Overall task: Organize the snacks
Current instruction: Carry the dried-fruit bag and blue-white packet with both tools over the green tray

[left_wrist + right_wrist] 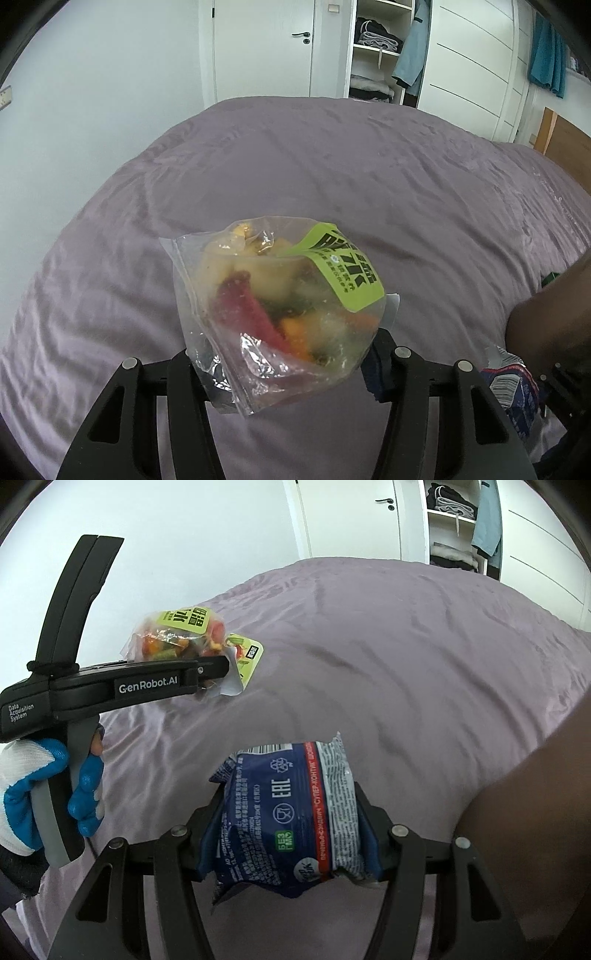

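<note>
**Both claws loaded, packets lifted off the bed**

Nearest my left lens: the left gripper (291,360), jaws clamped on the lower end of a clear bag of mixed dried fruit (280,291) with a lime-green label (341,273). The right wrist view shows the bag clear of the purple bedspread (388,657), with a second green-labelled packet (248,656) lying on the cover just behind it.

The right gripper (286,845) is closed on a dark-blue biscuit-sandwich packet (284,812) with a red stripe, pinched across its width.

Step, as I judge it: pick-up done on both sides; carrying comes next. No bin or tray shows in either view, so I cannot tell the destination. The next move calls for a steady carry; the fruit bag is slack film held by one end and may swing or slip.

Orientation: the fruit bag's long axis runs away from the left claw, label end farthest. The blue packet's long axis also runs forward from the jaws, crimped end pointing away.
</note>
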The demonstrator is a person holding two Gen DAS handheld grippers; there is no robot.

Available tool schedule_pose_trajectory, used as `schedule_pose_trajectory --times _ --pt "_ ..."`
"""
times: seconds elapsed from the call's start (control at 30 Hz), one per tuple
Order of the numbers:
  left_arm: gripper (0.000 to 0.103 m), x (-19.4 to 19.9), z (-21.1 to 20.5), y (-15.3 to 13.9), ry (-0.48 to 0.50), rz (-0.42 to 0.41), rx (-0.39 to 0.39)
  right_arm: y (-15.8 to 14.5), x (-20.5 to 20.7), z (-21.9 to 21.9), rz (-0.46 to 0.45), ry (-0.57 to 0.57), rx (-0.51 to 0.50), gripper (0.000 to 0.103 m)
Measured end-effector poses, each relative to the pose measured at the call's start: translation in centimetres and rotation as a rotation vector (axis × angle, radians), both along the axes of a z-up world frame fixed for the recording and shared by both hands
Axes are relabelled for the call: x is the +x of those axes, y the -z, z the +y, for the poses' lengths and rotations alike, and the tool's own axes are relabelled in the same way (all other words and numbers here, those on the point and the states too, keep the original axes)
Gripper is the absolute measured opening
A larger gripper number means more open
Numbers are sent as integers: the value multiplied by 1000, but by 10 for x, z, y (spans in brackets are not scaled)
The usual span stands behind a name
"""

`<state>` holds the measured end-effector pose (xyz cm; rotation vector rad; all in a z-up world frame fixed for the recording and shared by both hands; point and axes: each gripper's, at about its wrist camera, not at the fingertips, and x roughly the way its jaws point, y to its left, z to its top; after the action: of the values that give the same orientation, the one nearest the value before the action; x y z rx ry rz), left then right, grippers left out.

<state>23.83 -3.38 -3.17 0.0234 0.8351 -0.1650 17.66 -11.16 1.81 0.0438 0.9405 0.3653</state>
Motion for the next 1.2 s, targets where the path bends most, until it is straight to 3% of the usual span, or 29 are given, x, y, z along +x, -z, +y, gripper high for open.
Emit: schedule_pose_trajectory --times 0.67,1.2 --pt "50 -123 9 -37 -2 2 20 -48 -114 -7 7 -3 -12 102" --pt "50 -221 -4 -55 56 -18 32 -76 -199 -26 -28 59 -6 102"
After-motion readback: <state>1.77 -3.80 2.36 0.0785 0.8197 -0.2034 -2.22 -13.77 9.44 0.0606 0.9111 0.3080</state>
